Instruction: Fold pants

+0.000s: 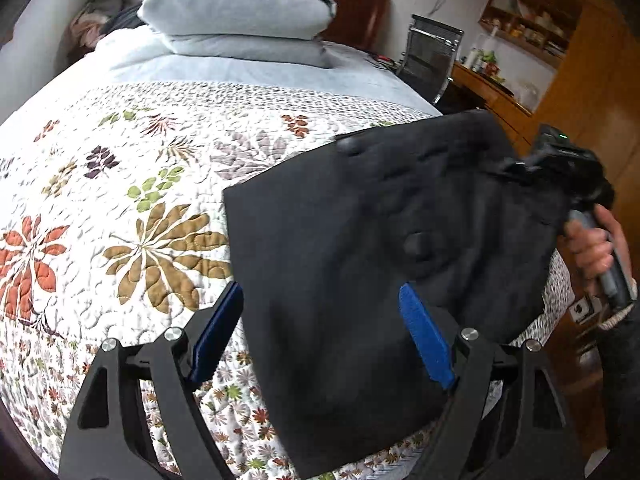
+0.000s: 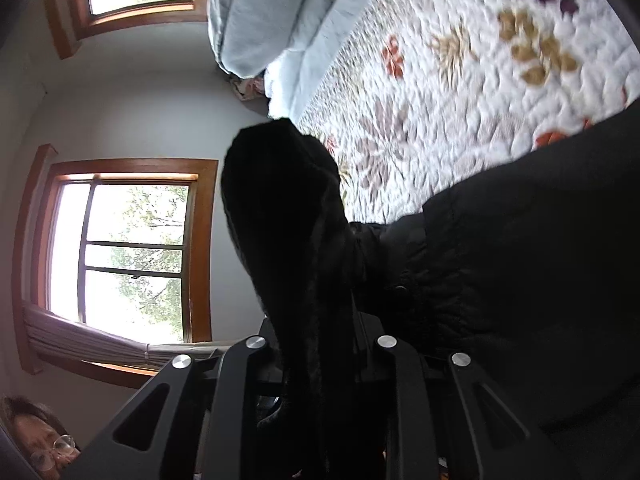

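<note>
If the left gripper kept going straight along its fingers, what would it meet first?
Most likely the black pants: the cloth lies right ahead, between the open left gripper fingers, on the floral quilt. How far ahead is unclear.

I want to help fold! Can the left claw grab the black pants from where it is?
Probably yes. The left claw is open, and the black pants already lie between its blue pads, nothing blocking. The right claw grips the far end.

I count one pair of black pants (image 1: 360, 280), one floral quilt (image 1: 120, 200), one folded blue-grey duvet (image 1: 240, 4) and one mesh chair (image 1: 432, 56). Past my right gripper (image 2: 316, 360) I see two wood-framed windows (image 2: 132, 256).
</note>
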### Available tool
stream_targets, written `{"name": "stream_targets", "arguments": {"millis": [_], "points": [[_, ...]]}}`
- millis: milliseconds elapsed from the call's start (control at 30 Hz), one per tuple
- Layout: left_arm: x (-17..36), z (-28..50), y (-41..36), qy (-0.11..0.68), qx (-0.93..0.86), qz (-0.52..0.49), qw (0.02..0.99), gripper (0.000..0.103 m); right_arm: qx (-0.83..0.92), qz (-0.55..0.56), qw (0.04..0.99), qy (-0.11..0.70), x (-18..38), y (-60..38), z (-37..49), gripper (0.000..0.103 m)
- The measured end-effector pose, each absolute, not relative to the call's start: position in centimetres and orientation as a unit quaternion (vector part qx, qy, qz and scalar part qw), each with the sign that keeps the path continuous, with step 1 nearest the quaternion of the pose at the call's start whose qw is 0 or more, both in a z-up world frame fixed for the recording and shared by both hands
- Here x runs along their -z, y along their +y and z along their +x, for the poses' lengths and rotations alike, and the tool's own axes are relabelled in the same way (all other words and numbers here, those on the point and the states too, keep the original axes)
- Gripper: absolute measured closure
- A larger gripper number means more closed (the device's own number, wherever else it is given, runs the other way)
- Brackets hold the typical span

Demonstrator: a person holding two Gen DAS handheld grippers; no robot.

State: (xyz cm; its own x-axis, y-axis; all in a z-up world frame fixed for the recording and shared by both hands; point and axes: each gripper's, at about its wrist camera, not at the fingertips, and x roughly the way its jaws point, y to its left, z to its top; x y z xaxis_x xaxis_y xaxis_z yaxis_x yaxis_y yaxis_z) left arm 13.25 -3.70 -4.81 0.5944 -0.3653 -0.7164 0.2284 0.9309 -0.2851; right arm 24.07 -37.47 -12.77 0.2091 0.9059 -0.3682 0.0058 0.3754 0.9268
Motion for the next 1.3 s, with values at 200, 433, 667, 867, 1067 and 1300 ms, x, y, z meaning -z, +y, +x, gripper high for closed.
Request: {"name": "stream_targets", "arguments": {"millis": [200, 433, 667, 867, 1067, 1300], "points": [[4.9, 14.1, -4.9, 0.424, 0.174, -0.074, 0.886, 0.023, -0.321, 0.435, 0.67, 0.509, 11.0, -42.5, 22.8, 0.083], [5.2, 14.8, -7.4, 0.431, 0.19, -0.058, 0.88, 0.022, -0.278, 0.451, 0.68, 0.507, 11.5, -46.9, 22.5, 0.083], [5.2, 15.3, -9.0, 0.433, 0.197, -0.045, 0.878, 0.019, -0.26, 0.47, 0.667, 0.516, 14.1, -48.7, 22.8, 0.083], [5.4, 15.5, -9.9, 0.434, 0.193, -0.036, 0.879, 0.016, -0.247, 0.468, 0.668, 0.523, 15.8, -49.7, 22.5, 0.083], [6.1, 15.7, -11.1, 0.439, 0.19, -0.01, 0.878, 0.014, -0.232, 0.461, 0.674, 0.528, 16.9, -50.6, 21.7, 0.081], [7.6, 16.4, -11.8, 0.454, 0.185, -0.005, 0.871, 0.014, -0.217, 0.447, 0.684, 0.534, 17.4, -51.8, 20.7, 0.056]]}}
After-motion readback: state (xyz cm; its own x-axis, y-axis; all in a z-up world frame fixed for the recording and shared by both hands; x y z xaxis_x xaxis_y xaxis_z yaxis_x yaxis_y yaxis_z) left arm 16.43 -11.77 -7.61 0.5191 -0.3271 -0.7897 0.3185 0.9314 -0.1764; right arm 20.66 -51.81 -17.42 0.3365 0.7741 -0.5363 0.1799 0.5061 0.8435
